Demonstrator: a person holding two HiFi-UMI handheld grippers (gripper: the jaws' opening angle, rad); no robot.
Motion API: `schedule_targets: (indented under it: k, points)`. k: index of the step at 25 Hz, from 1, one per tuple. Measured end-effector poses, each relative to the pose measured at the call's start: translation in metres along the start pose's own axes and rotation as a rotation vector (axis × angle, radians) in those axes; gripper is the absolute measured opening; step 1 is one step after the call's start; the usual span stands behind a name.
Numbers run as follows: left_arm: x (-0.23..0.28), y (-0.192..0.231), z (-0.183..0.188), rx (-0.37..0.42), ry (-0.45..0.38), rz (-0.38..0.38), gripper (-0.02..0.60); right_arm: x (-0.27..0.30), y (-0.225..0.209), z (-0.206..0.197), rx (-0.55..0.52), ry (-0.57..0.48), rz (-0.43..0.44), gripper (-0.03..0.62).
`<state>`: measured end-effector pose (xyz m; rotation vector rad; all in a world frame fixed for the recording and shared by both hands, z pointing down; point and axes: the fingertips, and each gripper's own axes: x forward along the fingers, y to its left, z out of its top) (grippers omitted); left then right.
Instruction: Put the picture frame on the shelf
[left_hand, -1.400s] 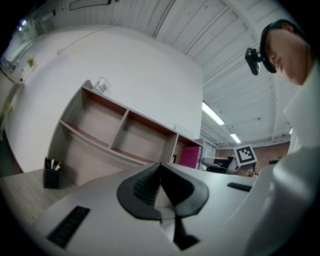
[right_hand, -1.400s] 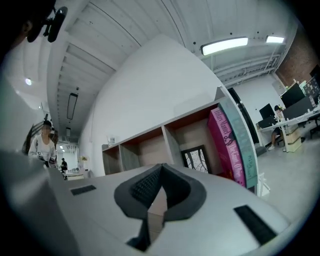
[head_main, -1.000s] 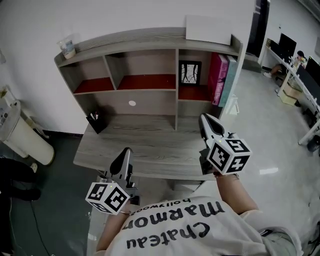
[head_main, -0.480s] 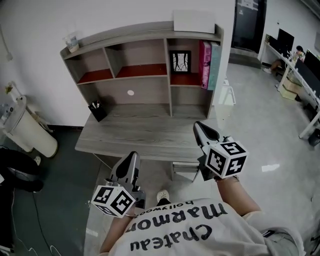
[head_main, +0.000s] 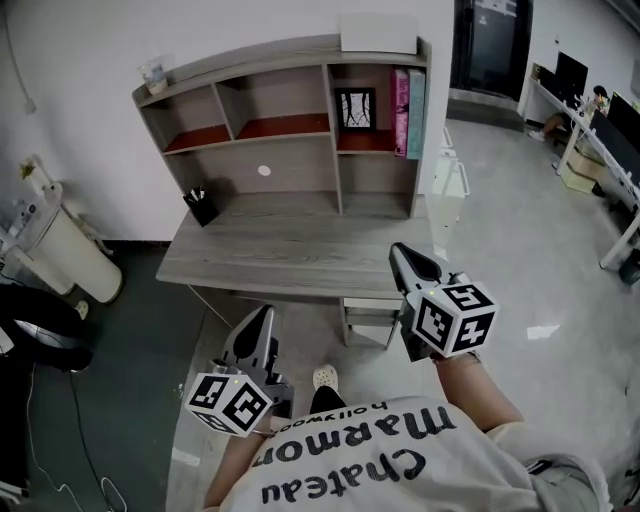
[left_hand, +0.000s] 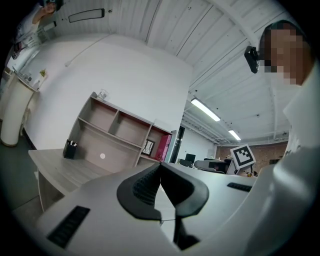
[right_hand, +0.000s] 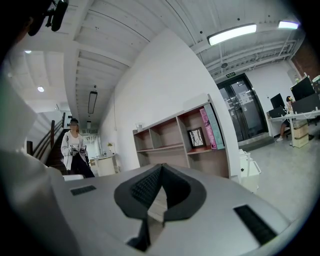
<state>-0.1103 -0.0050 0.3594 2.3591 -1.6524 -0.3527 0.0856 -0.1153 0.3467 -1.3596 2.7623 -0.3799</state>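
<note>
Now the picture frame (head_main: 354, 108) stands in the right box of the shelf (head_main: 280, 60), next to a pink book (head_main: 399, 98). The left tool (head_main: 264, 314) and the right tool (head_main: 399, 252) hang in front of the tabletop (head_main: 290, 245), each with 2 jaws pressed together.

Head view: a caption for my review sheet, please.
Picture frame stands in the right compartment of the shelf beside books; left tool and right tool shut, empty, in front of the desk.

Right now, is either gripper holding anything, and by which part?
Nothing is held. The left gripper and the right gripper are both shut and empty; the picture frame stands on the shelf.
</note>
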Motion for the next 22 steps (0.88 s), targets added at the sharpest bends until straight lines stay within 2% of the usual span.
schedule_targets:
  k: [10,16,22]
  points:
    - [-0.018,0.006,-0.007,-0.035,-0.003,0.031,0.017,-0.009,0.017,-0.014,-0.032,0.060,0.010,0.006]
    - [-0.007,0.015,-0.003,-0.034,0.020,0.004,0.017,0.002,0.016,-0.007,-0.026,0.045,-0.017,0.005]
    - [0.002,0.025,0.015,0.013,0.008,-0.006,0.017,0.018,0.016,0.002,-0.023,0.027,-0.021,0.005]
